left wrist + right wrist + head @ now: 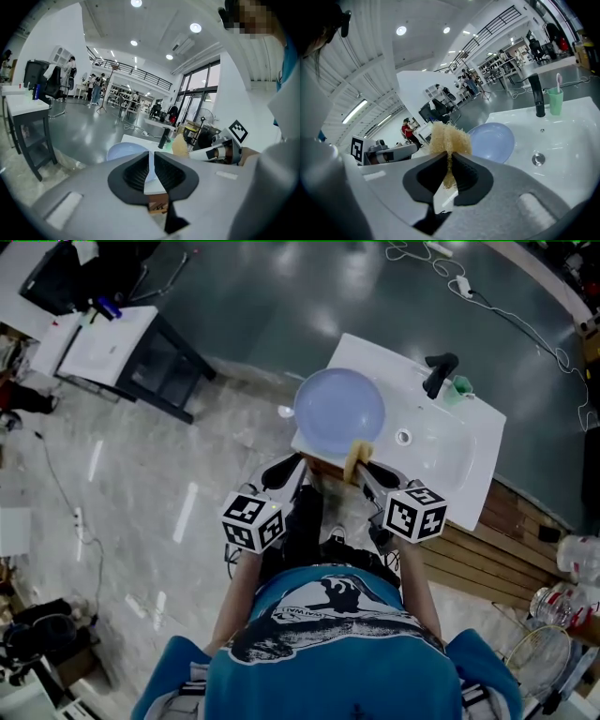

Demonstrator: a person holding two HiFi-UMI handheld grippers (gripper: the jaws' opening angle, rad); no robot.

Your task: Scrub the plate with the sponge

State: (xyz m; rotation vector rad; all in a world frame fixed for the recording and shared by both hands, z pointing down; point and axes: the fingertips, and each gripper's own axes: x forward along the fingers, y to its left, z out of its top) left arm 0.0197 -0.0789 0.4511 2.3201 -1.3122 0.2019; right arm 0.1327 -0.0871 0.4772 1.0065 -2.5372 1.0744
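Note:
A pale blue plate point(339, 412) lies on the left part of the white sink counter point(469, 484). My right gripper point(361, 474) is at the plate's near edge, shut on a yellow fibrous sponge point(356, 460) that sticks up past the jaws. In the right gripper view the sponge point(447, 138) is pinched in that gripper point(450, 164), with the plate point(492, 140) just beyond. My left gripper point(292, 468) hangs by the plate's near left rim. In its own view my left gripper point(151, 161) shows a narrow gap with nothing in it, the plate point(125, 151) lying ahead.
A black faucet point(439, 373) and a green cup point(459, 388) stand at the back of the basin point(441, 442), which has a drain point(538, 159). A black-legged white table point(122, 348) stands at far left. Wooden slats point(506, 549) run along the right. Cables point(525, 324) cross the floor.

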